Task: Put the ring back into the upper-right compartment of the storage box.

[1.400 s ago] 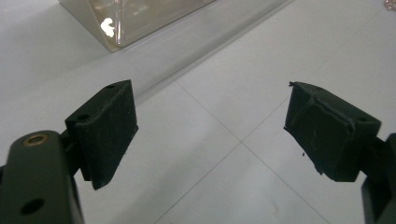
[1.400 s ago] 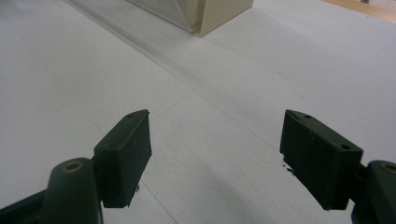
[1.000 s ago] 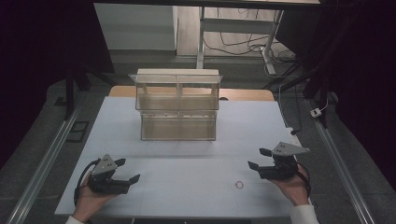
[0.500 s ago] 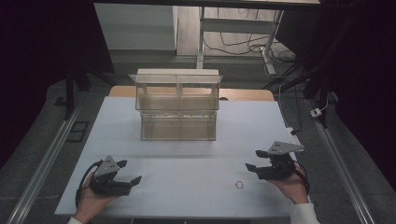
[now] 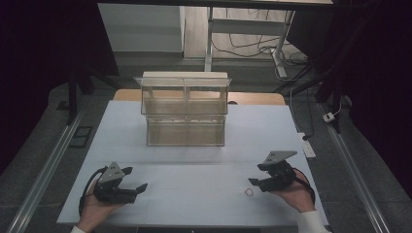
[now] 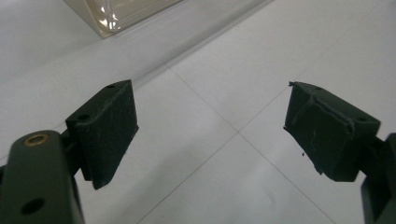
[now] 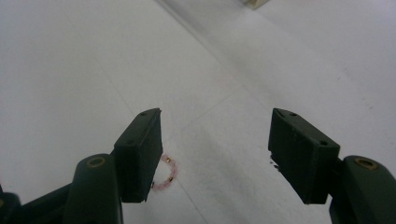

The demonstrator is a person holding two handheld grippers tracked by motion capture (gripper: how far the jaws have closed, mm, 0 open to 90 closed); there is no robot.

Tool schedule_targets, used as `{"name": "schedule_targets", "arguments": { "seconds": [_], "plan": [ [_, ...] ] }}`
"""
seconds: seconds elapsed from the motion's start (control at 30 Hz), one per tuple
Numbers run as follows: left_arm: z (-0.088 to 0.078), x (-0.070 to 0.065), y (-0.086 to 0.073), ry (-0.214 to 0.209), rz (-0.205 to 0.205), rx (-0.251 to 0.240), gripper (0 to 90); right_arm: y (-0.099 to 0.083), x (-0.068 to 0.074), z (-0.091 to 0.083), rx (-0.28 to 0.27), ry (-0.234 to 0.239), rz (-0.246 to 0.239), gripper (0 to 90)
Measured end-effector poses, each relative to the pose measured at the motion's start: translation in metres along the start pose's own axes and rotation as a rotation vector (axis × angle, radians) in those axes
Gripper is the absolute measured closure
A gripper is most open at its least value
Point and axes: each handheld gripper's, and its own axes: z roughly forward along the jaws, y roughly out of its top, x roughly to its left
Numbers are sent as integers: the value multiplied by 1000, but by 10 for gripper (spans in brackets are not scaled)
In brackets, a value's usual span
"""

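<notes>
A small pink beaded bracelet [image 7: 164, 175] lies flat on the white counter [image 5: 194, 184], near the front right, seen from above as a faint ring [image 5: 249, 192]. The right gripper [image 5: 262, 175] hovers just beside it, tilted down toward the counter. In the right gripper view the bracelet sits partly hidden behind the left-hand jaw, not between the two. Its jaws are spread wide with nothing between them, and they have just been closing a little.

This looks like the approach before a pick-up: the bracelet is not yet touched. The next move likely calls for shifting the gripper sideways so the loop comes between the jaws, lowering to the surface, and then pinching one side of the thin ring, which could easily slide away.

The left gripper [image 5: 134, 180] rests low at the front left, jaws spread and empty, well apart from the bracelet.

Farther back, at the middle of the counter, stands a clear plastic organizer [image 5: 185, 114] with stacked compartments. Through its walls the compartments look empty, though I cannot tell for certain.
</notes>
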Motion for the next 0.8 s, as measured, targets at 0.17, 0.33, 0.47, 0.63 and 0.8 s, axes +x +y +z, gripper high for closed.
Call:
{"name": "schedule_targets", "arguments": {
  "seconds": [0.17, 0.33, 0.47, 0.63, 0.8],
  "plan": [
    [1, 0, -1, 3, -1, 6, 164, 2, 3, 4, 35, 7, -21, 370],
    [1, -1, 0, 0, 3, 9, 165, 2, 6, 11, 86, 15, -40, 413],
    [1, -2, 0, 3, 6, 10, 166, 1, 7, 13, 110, 17, -48, 451],
    [1, -3, 0, 5, 11, 15, 166, 0, 8, 17, 143, 26, -52, 469],
    [3, -4, 0, 1, 14, 23, 164, 0, 11, 20, 163, 31, -61, 500]
  ]
}}
